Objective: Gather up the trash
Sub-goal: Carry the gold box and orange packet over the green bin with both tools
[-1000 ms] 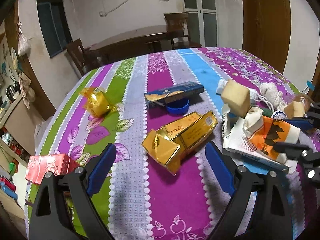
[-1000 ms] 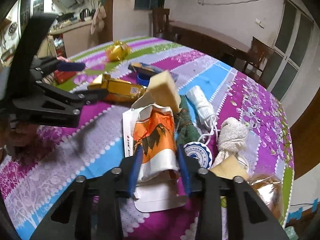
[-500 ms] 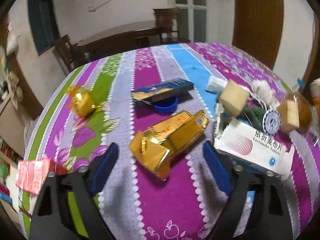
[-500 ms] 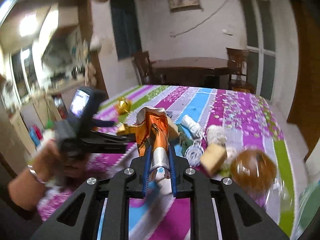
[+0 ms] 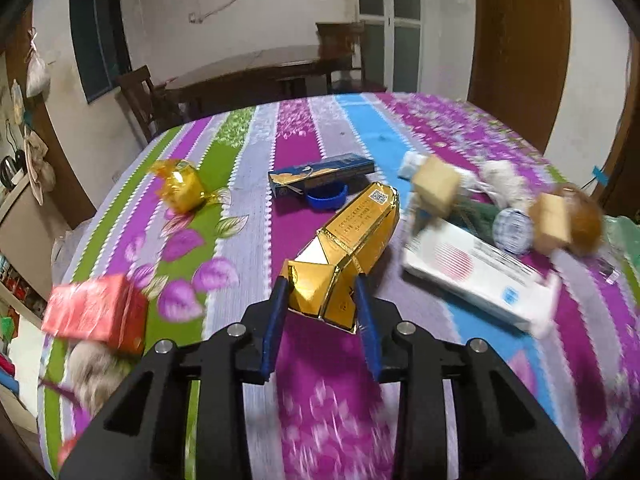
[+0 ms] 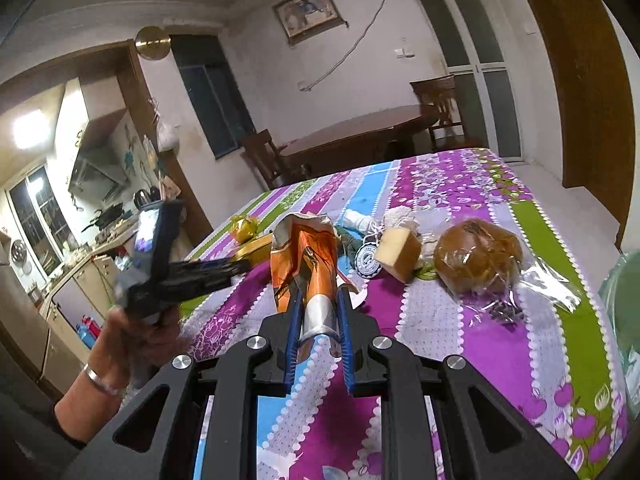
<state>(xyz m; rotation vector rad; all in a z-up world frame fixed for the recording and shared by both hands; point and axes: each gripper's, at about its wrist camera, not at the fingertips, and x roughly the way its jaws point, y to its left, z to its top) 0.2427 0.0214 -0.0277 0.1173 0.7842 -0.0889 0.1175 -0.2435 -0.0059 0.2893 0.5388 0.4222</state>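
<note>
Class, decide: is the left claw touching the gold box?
Touching. The left wrist view shows the left claw with both blue pads pressed against the gold box, having just closed.

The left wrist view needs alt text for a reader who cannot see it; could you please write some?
The left tool has just been closing on a crumpled gold carton, which sits between its blue pads on a striped floral tablecloth. Around it lie a red box, a gold foil wrapper, a blue box and a white medicine box.
</note>
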